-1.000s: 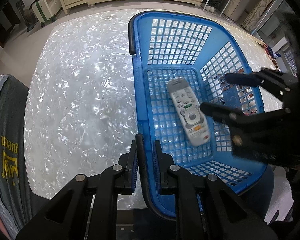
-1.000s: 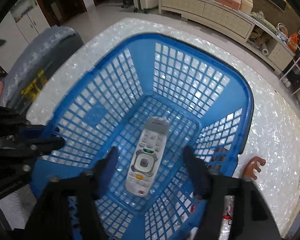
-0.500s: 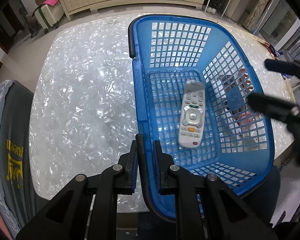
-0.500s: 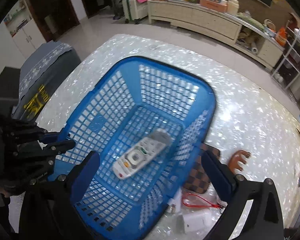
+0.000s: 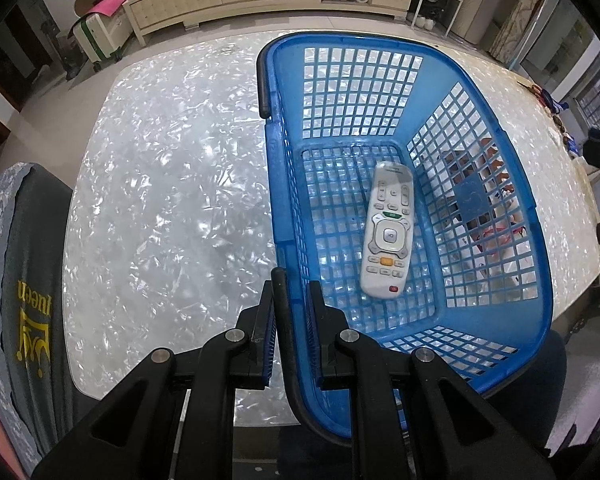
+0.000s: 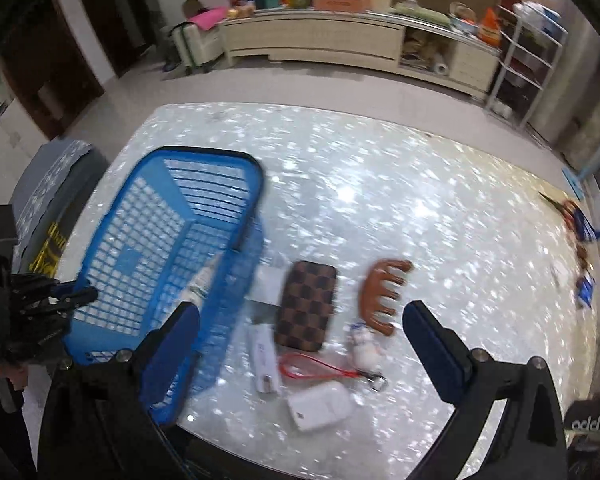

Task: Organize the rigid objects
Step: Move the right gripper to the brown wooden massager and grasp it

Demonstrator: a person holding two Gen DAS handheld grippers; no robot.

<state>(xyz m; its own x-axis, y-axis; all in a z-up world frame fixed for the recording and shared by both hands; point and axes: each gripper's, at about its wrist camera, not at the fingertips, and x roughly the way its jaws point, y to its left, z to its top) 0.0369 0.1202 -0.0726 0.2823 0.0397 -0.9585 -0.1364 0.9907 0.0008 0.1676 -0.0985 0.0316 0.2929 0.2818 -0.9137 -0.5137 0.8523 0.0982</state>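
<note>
One remote (image 5: 388, 236) in blue basket (image 5: 500, 184), left hand-held gripper (image 5: 293, 300) clamping its rim, right hand-held gripper (image 6: 300, 332) spread wide, empty

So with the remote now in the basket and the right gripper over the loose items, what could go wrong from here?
1. The left gripper pinches only the rim of the blue basket; a pull could tip it and slide the remote.
2. The checkered case, white stick, red lanyard and brown comb lie crowded, so the wide-open right gripper may catch two at once.
3. The white device sits near the table edge and might be knocked off.
</note>
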